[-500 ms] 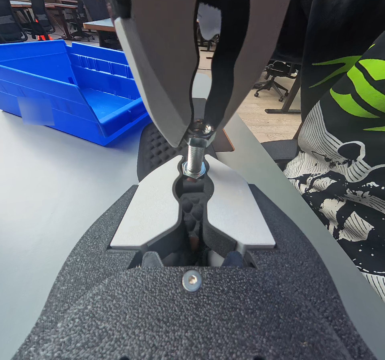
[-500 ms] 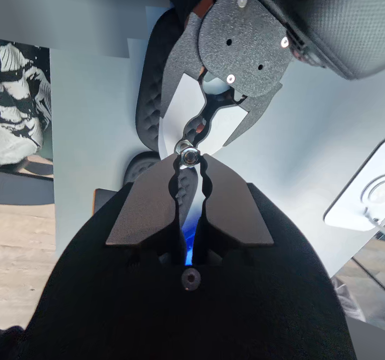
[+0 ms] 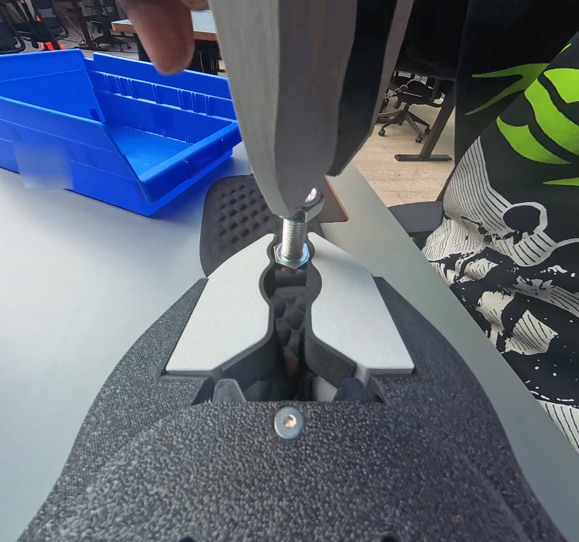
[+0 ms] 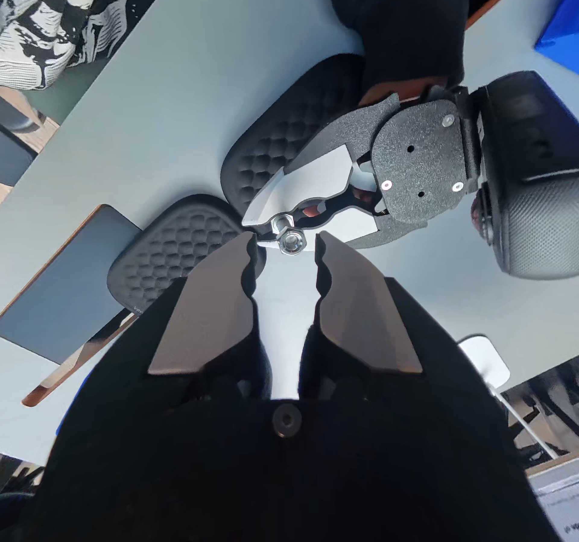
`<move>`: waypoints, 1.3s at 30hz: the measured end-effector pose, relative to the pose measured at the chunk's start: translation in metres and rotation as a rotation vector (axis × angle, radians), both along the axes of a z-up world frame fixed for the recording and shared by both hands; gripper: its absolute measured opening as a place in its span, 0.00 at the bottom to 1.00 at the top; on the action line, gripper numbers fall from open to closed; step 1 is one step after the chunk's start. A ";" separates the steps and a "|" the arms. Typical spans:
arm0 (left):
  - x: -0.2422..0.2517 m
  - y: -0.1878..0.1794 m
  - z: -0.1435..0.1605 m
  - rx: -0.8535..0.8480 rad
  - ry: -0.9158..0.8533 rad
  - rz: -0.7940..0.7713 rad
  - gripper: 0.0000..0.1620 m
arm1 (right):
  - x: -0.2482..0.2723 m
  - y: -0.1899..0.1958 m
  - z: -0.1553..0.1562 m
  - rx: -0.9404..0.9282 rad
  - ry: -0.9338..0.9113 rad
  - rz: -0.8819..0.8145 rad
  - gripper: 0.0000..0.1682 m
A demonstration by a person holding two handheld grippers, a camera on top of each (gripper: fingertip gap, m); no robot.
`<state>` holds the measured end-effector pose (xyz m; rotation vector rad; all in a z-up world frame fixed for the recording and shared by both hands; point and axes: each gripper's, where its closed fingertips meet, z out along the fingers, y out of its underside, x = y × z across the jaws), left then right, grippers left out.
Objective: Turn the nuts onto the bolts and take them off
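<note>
Resting on the grey table point(image 3: 94, 292), beyond the bolt point(image 3: 293, 238): blue bin point(image 3: 125, 138). Clamped at the bolt's lower end around the nut point(image 3: 291, 258): left gripper point(image 3: 291, 260). Spread wide, holding nothing, beside the bolt head point(image 4: 292, 241): right gripper point(image 4: 286, 240) fingers.

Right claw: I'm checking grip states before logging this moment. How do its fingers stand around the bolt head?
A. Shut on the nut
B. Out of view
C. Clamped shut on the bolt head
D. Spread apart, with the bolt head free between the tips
D: in the right wrist view the right claw has its dark fingers spread, with the bolt head just beyond the tips, untouched; the left claw holds the nut.
</note>
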<state>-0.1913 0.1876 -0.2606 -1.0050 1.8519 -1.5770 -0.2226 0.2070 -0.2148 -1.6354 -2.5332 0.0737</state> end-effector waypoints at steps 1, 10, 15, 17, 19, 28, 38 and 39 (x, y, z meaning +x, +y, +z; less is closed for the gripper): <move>0.000 0.000 -0.001 0.002 0.003 -0.002 0.09 | -0.001 0.001 -0.002 -0.020 -0.004 0.016 0.20; 0.000 0.003 0.002 -0.017 -0.005 0.010 0.09 | 0.001 0.008 -0.007 -0.032 0.009 -0.002 0.11; 0.002 0.007 0.004 -0.038 -0.010 0.033 0.09 | 0.004 0.011 -0.006 -0.009 0.028 -0.218 0.10; 0.003 0.006 0.003 -0.030 -0.006 0.035 0.09 | 0.004 0.011 -0.007 -0.016 0.035 -0.299 0.10; 0.003 0.006 0.001 -0.024 0.002 0.039 0.09 | 0.005 0.011 -0.008 -0.022 0.036 -0.386 0.10; 0.004 0.004 -0.001 -0.003 0.010 0.036 0.09 | 0.003 0.006 -0.010 -0.020 -0.035 -0.556 0.20; 0.003 0.002 -0.001 0.003 0.007 0.019 0.09 | 0.004 0.003 -0.008 -0.083 -0.049 0.008 0.20; 0.003 0.001 -0.001 0.005 0.008 0.016 0.09 | 0.004 0.004 -0.008 -0.085 -0.035 0.025 0.18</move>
